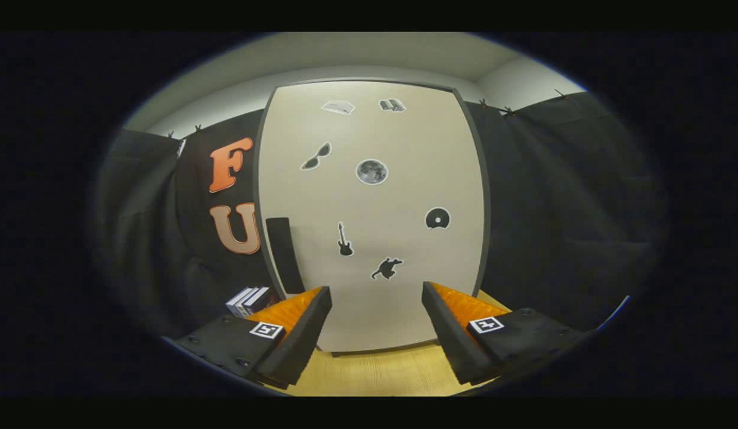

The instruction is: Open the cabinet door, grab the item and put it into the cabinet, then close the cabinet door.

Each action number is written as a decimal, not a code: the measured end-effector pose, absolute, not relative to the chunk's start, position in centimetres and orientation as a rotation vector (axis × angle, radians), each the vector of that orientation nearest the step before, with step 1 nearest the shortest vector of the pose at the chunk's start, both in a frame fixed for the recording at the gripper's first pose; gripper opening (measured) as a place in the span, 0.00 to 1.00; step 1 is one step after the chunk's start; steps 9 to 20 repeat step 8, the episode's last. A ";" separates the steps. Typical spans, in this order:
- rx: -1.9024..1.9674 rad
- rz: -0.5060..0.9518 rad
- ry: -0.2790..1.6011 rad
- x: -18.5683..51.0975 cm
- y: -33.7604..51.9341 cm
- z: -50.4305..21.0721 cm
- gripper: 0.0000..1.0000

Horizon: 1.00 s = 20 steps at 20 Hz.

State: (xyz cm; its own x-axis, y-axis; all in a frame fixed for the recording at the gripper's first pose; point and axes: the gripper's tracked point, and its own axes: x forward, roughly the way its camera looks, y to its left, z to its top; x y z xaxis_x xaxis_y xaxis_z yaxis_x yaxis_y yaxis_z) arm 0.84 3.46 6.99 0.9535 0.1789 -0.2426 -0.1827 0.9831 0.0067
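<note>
Gripper (pixel 376 298) spread, cabinet door (pixel 399 149) closed (stickered)

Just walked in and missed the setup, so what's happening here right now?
A hand-held gripper faces a closed cabinet door decorated with small stickers. Its fingers are spread open with nothing between them, and the door stands just beyond them. The dark handle runs along the door's left edge, untouched. A small stack of books sits on the wooden table left of the cabinet, beside the left finger. The door hasn't been opened yet.
</note>
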 end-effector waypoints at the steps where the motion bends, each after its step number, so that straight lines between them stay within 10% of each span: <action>1: -0.017 0.164 0.236 0.3 3.4 7.1 0.98; 20: -0.027 0.077 0.223 -2.9 3.5 7.2 0.98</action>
